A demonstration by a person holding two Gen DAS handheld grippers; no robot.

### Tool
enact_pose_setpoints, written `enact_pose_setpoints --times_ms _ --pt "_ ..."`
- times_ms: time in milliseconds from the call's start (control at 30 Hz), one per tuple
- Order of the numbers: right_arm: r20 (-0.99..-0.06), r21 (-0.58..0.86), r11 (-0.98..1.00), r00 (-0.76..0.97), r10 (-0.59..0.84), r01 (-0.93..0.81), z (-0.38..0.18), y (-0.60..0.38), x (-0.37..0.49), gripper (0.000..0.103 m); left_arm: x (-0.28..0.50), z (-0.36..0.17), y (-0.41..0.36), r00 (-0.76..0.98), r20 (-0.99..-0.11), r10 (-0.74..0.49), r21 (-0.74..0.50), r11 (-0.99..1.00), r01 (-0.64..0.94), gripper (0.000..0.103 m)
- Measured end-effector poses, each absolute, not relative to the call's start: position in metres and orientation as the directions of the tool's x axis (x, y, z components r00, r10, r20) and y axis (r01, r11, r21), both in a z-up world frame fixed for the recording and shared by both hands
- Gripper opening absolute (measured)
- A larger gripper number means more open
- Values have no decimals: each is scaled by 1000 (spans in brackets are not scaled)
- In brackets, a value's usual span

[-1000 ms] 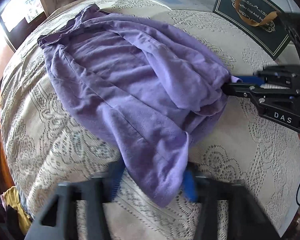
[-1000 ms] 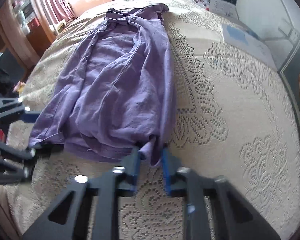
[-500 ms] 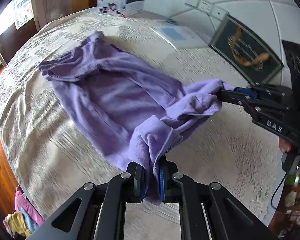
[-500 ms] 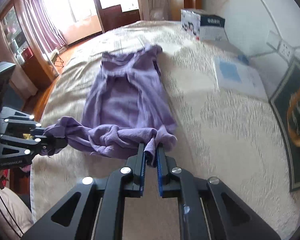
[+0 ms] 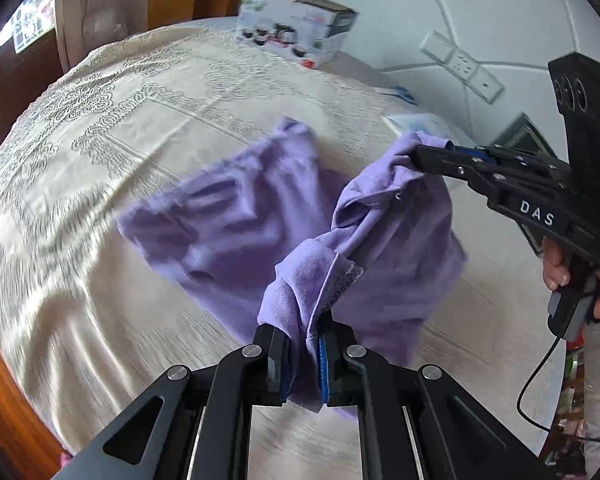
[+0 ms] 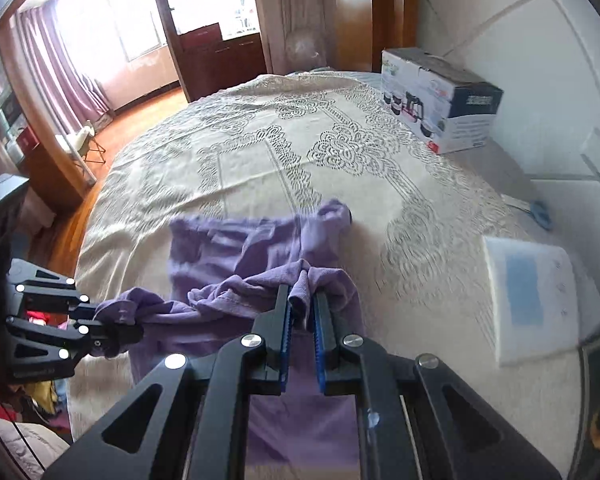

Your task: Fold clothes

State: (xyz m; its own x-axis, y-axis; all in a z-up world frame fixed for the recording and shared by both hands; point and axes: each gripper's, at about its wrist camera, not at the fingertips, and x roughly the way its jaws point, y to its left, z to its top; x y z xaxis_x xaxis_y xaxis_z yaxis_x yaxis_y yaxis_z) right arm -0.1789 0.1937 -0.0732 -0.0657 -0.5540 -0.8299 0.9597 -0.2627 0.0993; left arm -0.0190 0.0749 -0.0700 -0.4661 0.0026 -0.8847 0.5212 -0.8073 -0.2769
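A purple garment (image 5: 228, 216) lies partly on the lace-covered bed (image 5: 100, 120), its near end lifted and doubled over toward the far end. My left gripper (image 5: 304, 344) is shut on one bunched corner of the garment. My right gripper (image 6: 302, 312) is shut on the other corner; in the left wrist view the right gripper (image 5: 432, 156) holds the cloth up at the right. The left gripper (image 6: 116, 330) shows at the left of the right wrist view, the garment (image 6: 260, 240) stretched between both. The far part of the garment rests flat on the bed (image 6: 260, 152).
A printed cardboard box (image 6: 440, 100) stands at the far end of the bed by the white wall. A white packet with a blue label (image 6: 528, 292) lies on the right. A dark gift bag (image 5: 520, 136) is behind the right gripper. A hand (image 5: 556, 264) holds the right gripper's handle.
Both grippers have lifted the near hem off the bed and carried it forward toward the far end, so the garment now doubles over itself. The left gripper closed on its corner one second ago.
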Motion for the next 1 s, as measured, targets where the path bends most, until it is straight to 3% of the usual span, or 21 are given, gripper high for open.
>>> enact_pose_setpoints --times_ms 133,200,233,267,300,333,367,633,667,733,1000 --pt "-857 113 -289 -53 -512 951 -91 130 -192 10 -27 -87 19 -442 -896 37 -290 -803 520 11" --pt "-869 123 -306 -47 -493 944 -100 101 -200 11 -31 -98 -1 -422 -905 51 -289 -802 523 17" --pt "-870 137 -328 -45 -491 935 -105 95 -204 18 -32 -103 -8 -408 -911 49 -281 -799 531 32" --pt "-870 148 -350 -46 -492 925 -108 90 -209 37 -32 -106 -14 -395 -918 38 -264 -801 537 64" --pt "-866 153 -372 -57 -497 916 -108 90 -213 51 -31 -109 -19 -386 -922 19 -242 -806 540 81" --pt "-861 158 -395 -69 -504 905 -106 91 -217 78 -29 -108 -22 -386 -923 -12 -214 -816 537 96" --pt "-855 169 -420 -79 -512 891 -104 96 -222 87 -27 -108 -23 -383 -923 -29 -196 -822 534 97" --pt "-852 189 -570 -154 -500 800 -86 168 -223 85 -14 -101 -7 -377 -922 -92 -100 -882 460 101" --pt "-857 181 -587 -166 -488 789 -87 182 -218 67 -14 -99 -2 -382 -919 -100 -89 -890 447 101" --pt "-868 179 -618 -172 -465 765 -90 208 -211 45 -17 -95 4 -399 -910 -114 -73 -903 424 101" --pt "-907 226 -737 -139 -398 637 -112 277 -176 47 -49 -101 14 -379 -918 -115 9 -962 271 101"
